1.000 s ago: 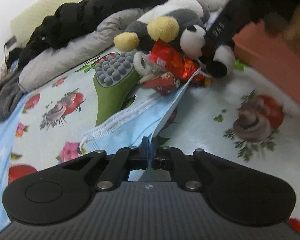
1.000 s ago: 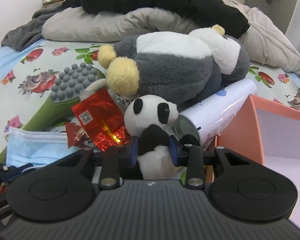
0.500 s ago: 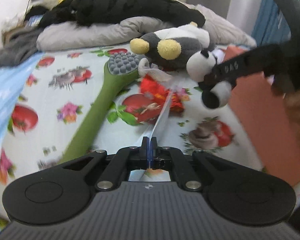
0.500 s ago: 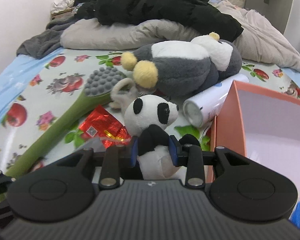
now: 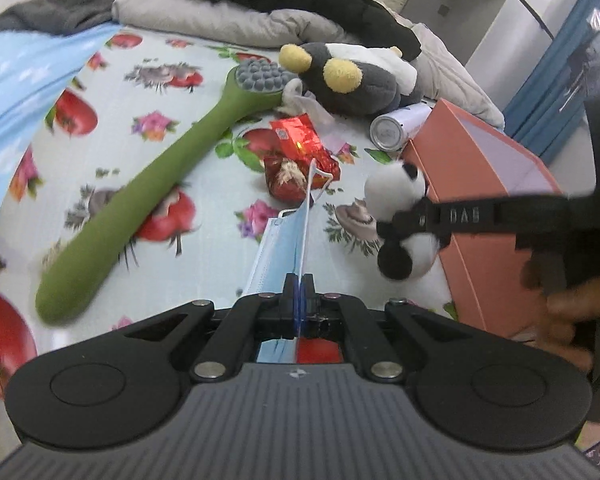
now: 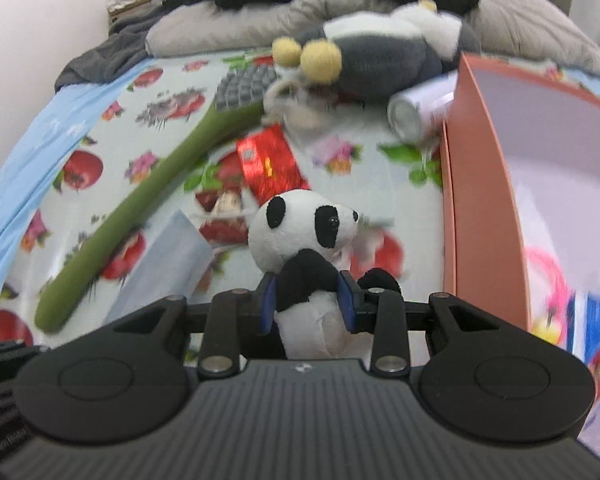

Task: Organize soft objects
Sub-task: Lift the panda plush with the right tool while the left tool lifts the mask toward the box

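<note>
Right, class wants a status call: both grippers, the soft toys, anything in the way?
Left gripper shut on blue face mask. Right gripper shut on panda plush, beside pink box. Nothing blocking.

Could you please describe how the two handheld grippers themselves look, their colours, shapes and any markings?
Each has a grey ribbed body, two round black side discs, black linkage arms with silver rivets and blue-padded jaws. The left gripper and the right gripper match. Seen from the left wrist, the right one's black finger bears raised letters reading roughly "DAB".
</note>
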Demonstrator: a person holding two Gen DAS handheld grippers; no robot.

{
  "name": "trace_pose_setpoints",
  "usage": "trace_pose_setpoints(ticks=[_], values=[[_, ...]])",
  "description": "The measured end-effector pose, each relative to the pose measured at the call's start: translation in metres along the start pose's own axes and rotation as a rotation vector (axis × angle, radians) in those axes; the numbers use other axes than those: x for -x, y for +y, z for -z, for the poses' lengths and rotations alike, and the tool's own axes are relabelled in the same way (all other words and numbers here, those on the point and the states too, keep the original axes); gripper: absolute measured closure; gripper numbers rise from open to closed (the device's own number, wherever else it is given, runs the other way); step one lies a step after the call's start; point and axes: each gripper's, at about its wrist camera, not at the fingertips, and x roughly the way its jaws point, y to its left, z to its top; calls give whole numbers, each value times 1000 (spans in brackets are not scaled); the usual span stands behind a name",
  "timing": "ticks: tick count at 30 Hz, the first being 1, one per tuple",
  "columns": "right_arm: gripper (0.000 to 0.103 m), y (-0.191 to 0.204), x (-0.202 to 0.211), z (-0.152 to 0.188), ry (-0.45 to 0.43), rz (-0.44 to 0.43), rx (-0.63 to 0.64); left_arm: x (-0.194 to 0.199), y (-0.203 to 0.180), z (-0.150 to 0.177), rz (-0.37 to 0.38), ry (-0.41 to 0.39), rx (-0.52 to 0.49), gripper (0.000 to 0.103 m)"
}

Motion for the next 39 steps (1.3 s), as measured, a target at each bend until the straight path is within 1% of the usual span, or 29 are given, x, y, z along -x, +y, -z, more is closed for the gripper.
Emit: trace_pose_setpoints(ticks=[7, 10, 14, 15, 16, 18, 19, 21, 24, 26, 27, 28, 30, 32, 35, 39], values=[[67, 4, 9, 35, 68, -8, -18, 11, 2, 17, 44, 43, 26, 102], [67, 5, 12, 46, 84, -5, -21, 10, 1, 25, 32, 64, 9, 102], [65, 4, 16, 52, 77, -7, -23, 4, 2, 29, -16, 91, 12, 100], [65, 2, 16, 51, 75, -12, -30, 2, 3, 29, -26, 94, 15, 97], [66, 1, 17, 51, 73, -20, -35, 0, 4, 29, -35, 94, 11, 86], [65, -1, 19, 51, 64, -42, -37, -3, 2, 29, -77, 79, -25, 48], [63, -1, 20, 51, 59, -44, -27, -3, 0, 30, -105, 62, -52, 46], [62, 1, 21, 52, 53, -37, -2, -9, -2, 32, -140, 52, -101, 46], [62, 1, 21, 53, 51, -39, 20, -22, 2, 32, -145, 94, -111, 45], [62, 0, 19, 53, 51, -36, 22, -30, 3, 33, -156, 106, -120, 45], [60, -1, 19, 53, 51, -34, 23, -33, 3, 34, -166, 109, -127, 45], [55, -2, 18, 52, 50, -31, 22, -36, 3, 35, -177, 111, -134, 45], [49, -4, 17, 51, 45, -27, 19, -38, 1, 34, -198, 97, -162, 45], [49, -6, 14, 51, 46, -18, 20, -41, 0, 34, -215, 96, -175, 45], [49, -5, 10, 49, 53, -31, 20, -42, -1, 32, -196, 102, -170, 45], [50, -3, 4, 48, 54, -17, 42, -45, -10, 35, -188, 110, -207, 46]])
